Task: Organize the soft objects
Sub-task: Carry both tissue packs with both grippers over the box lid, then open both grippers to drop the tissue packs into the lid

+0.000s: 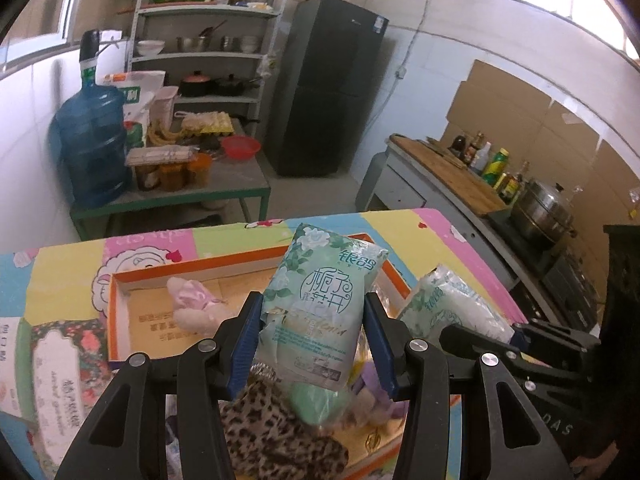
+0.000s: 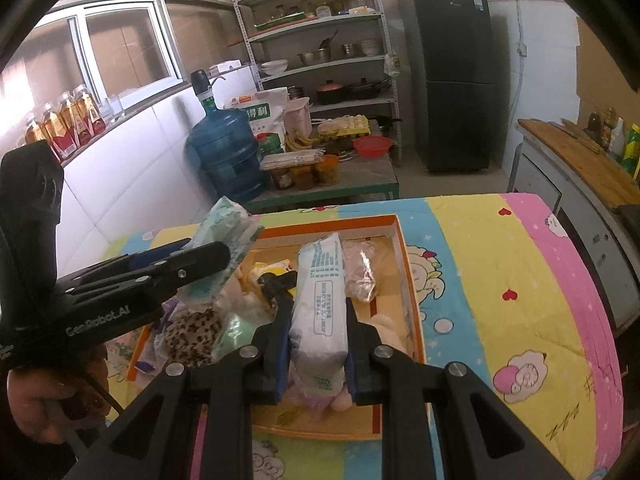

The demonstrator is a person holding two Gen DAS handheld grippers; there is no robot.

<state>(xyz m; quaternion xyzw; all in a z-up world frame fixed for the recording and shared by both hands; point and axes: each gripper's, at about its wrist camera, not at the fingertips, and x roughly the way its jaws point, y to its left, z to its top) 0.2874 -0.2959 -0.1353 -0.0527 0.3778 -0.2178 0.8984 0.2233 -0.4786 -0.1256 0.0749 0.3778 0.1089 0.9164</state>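
My left gripper [image 1: 314,304] is shut on a green flower-printed tissue pack [image 1: 324,280], gripped across its wide face and held upright over the orange-rimmed cardboard box [image 1: 200,268]. My right gripper [image 2: 318,306] is shut on a second tissue pack [image 2: 320,280], pinched across its narrow sides above the same box [image 2: 408,264]. In the right wrist view the left gripper [image 2: 208,246] and its pack [image 2: 228,220] hang at the left. The right gripper [image 1: 500,330] with its pack [image 1: 452,300] shows at the right of the left wrist view. A pink plush toy [image 1: 192,304] and a leopard-print cloth [image 1: 276,432] lie in the box.
The box rests on a table under a colourful cartoon cloth [image 2: 500,280]. Beyond it stand a low green table [image 1: 240,184] with a blue water jug [image 1: 92,148] and jars, a shelf of pots [image 1: 208,52], a dark fridge [image 1: 328,88], and a counter with a steel pot [image 1: 544,208].
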